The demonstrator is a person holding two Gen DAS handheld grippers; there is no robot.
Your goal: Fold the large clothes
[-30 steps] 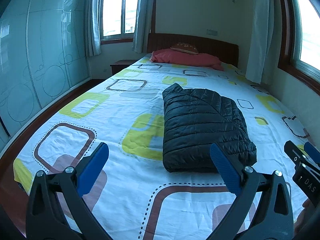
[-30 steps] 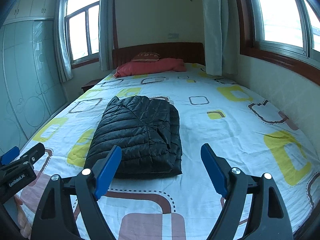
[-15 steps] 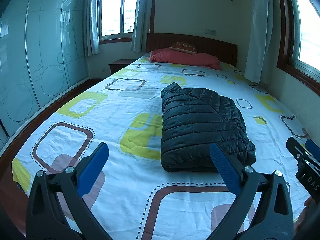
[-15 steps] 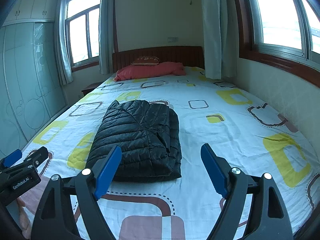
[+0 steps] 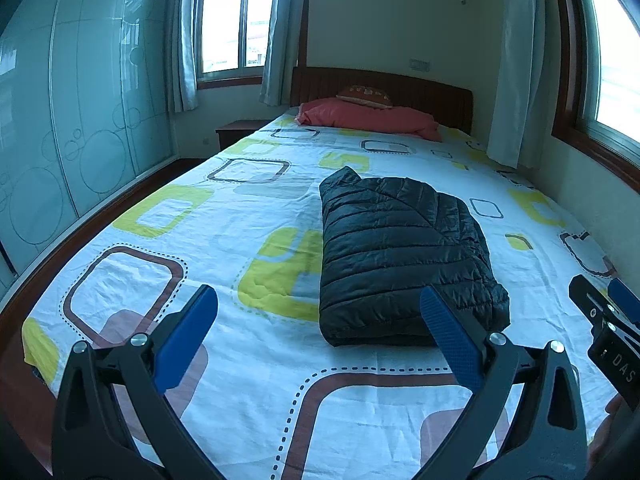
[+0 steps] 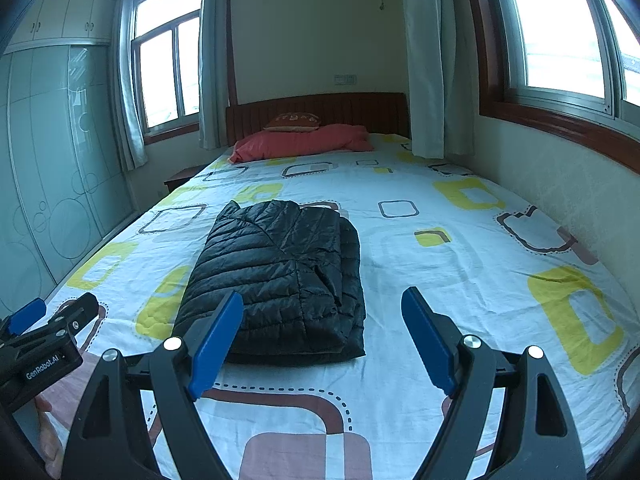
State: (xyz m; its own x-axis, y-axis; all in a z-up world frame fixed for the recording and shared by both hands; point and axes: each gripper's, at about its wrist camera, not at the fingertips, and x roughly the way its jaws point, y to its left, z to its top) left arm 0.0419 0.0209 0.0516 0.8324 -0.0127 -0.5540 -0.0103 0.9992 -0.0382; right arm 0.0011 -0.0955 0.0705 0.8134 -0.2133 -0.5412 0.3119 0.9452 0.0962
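A black quilted puffer jacket [image 5: 400, 252] lies folded into a thick rectangle on the middle of the bed; it also shows in the right wrist view [image 6: 280, 276]. My left gripper [image 5: 318, 320] is open and empty, held above the foot of the bed, short of the jacket's near edge. My right gripper [image 6: 322, 326] is open and empty, also back from the jacket's near edge. The right gripper shows at the right edge of the left wrist view [image 5: 608, 320]; the left gripper shows at the left edge of the right wrist view [image 6: 44, 340].
The bed sheet [image 5: 200, 248] is white with yellow and brown squares. A red pillow [image 5: 368, 118] lies by the wooden headboard [image 6: 320, 110]. A glass wardrobe [image 5: 60, 120] stands left, a wall with windows [image 6: 560, 60] right, a nightstand [image 5: 236, 132] at the back left.
Both grippers have drawn back and tilted up a little; the jacket sits slightly farther off in both views. The jacket has not moved. Both grippers stay open.
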